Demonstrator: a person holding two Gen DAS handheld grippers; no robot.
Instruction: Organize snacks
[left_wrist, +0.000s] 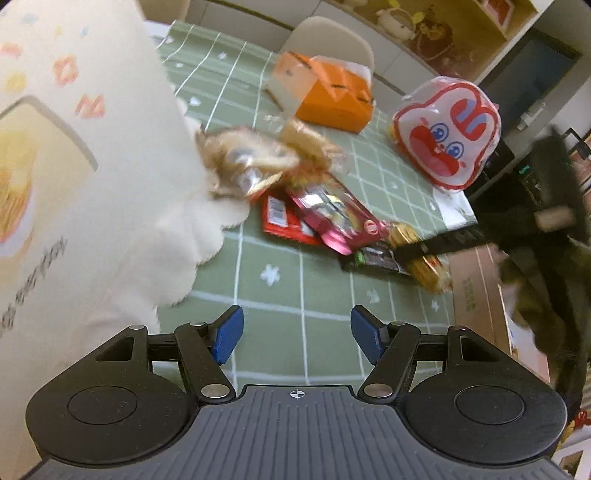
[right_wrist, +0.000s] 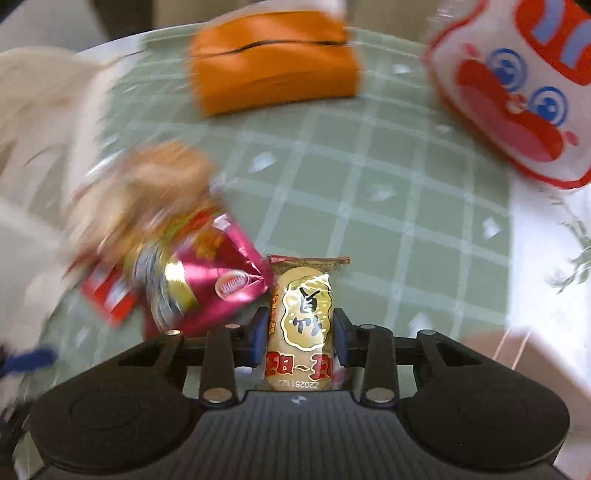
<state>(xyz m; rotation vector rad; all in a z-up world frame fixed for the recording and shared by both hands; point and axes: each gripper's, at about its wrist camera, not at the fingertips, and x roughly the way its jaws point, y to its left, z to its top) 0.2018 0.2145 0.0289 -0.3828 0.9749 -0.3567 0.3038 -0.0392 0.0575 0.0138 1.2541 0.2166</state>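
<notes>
Squarely between its blue pads, the right gripper (right_wrist: 300, 339) pinches a rice cracker packet (right_wrist: 301, 325): clear wrapper, pale oval cracker, gold-and-black lettering, red band. Just left lies a magenta foil bag (right_wrist: 210, 284). Meanwhile the left gripper (left_wrist: 296, 334) is spread, holding nothing.

I can't make out the blurred brown snack heap (right_wrist: 147, 192); the rabbit bag (right_wrist: 517, 85) runs off the frame's right edge.
</notes>
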